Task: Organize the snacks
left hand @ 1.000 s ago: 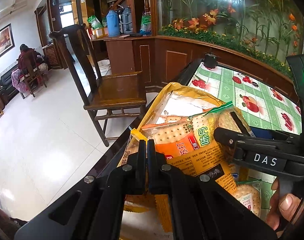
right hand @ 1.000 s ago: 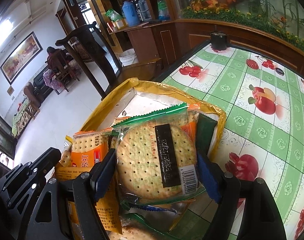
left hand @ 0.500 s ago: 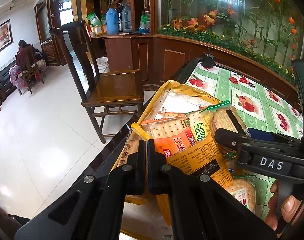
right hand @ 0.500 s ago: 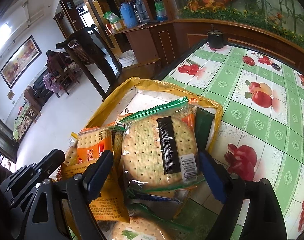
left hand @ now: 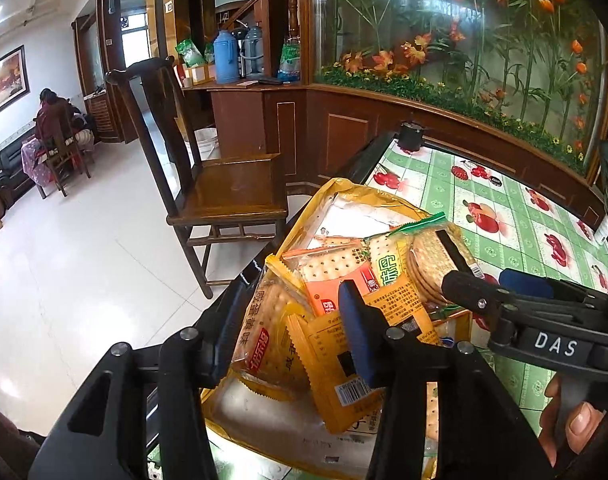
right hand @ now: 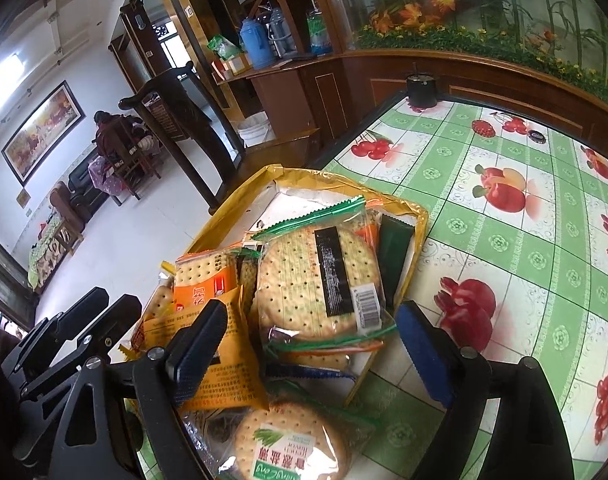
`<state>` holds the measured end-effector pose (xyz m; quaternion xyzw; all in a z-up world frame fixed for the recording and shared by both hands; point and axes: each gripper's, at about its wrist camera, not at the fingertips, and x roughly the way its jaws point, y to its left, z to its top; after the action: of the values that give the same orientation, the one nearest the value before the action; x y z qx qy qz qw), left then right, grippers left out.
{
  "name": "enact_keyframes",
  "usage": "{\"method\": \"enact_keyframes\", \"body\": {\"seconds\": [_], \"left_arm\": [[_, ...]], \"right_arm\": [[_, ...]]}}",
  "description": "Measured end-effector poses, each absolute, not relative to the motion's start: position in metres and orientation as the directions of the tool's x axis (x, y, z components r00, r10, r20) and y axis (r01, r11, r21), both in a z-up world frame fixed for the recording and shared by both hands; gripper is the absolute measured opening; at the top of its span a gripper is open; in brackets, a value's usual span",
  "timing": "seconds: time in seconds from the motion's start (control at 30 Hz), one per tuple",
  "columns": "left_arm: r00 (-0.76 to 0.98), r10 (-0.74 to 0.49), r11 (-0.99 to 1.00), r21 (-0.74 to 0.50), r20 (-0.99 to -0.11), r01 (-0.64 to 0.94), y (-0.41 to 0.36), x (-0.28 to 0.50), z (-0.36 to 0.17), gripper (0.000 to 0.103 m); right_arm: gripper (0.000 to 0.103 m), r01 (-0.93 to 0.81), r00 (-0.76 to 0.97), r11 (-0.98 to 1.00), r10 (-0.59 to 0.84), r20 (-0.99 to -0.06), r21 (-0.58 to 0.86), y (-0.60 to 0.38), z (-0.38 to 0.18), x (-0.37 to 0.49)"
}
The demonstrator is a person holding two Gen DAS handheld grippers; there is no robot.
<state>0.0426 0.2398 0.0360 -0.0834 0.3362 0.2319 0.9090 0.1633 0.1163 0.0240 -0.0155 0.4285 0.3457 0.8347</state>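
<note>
We find the left gripper (left hand: 287, 336) just opening, jaws apart astride yellow cracker packets (left hand: 344, 360) dropped into the gold box (right hand: 231, 216); the right gripper (right hand: 308, 356) stands apart, empty.

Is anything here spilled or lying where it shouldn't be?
Nothing looks spilled or torn. One round cracker packet lies on the tablecloth outside the yellow box, while the other packets sit piled crookedly inside, the yellow packet hanging over the box's near edge.
</note>
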Motion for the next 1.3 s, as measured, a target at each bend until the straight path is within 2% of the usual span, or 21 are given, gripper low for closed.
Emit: {"method": "enact_keyframes", "body": {"seconds": [0.3,0.33,0.37,0.43,0.77,1.1,1.3], "left_arm": [[0.681,0.365,0.877,-0.009,-0.635,-0.480,0.235,0.031,0.042,0.047],[0.683,0.365,0.877,-0.012,-0.632,-0.480,0.235,0.029,0.043,0.052],[0.685,0.368,0.876,-0.012,-0.629,-0.482,0.234,0.027,0.045,0.062],[0.698,0.376,0.876,-0.011,-0.610,-0.482,0.231,0.022,0.049,0.071],[0.721,0.370,0.885,-0.015,-0.585,-0.466,0.218,0.005,0.060,0.077],[0.751,0.295,0.910,-0.067,-0.591,-0.410,0.204,-0.005,0.060,0.077],[0.748,0.330,0.909,-0.020,-0.576,-0.416,0.189,-0.015,0.059,0.077]], "right_arm": [[0.088,-0.584,0.425,0.763,0.578,-0.696,0.277,0.096,0.039,0.144],[0.088,-0.583,0.430,0.763,0.581,-0.691,0.280,0.092,0.041,0.141],[0.088,-0.582,0.433,0.762,0.585,-0.686,0.282,0.089,0.043,0.138],[0.088,-0.583,0.439,0.761,0.590,-0.677,0.285,0.084,0.047,0.131],[0.088,-0.590,0.468,0.751,0.617,-0.633,0.296,0.059,0.058,0.092],[0.088,-0.575,0.490,0.753,0.631,-0.601,0.321,0.026,0.056,0.057],[0.088,-0.566,0.503,0.757,0.630,-0.591,0.326,0.008,0.055,0.041]]}}
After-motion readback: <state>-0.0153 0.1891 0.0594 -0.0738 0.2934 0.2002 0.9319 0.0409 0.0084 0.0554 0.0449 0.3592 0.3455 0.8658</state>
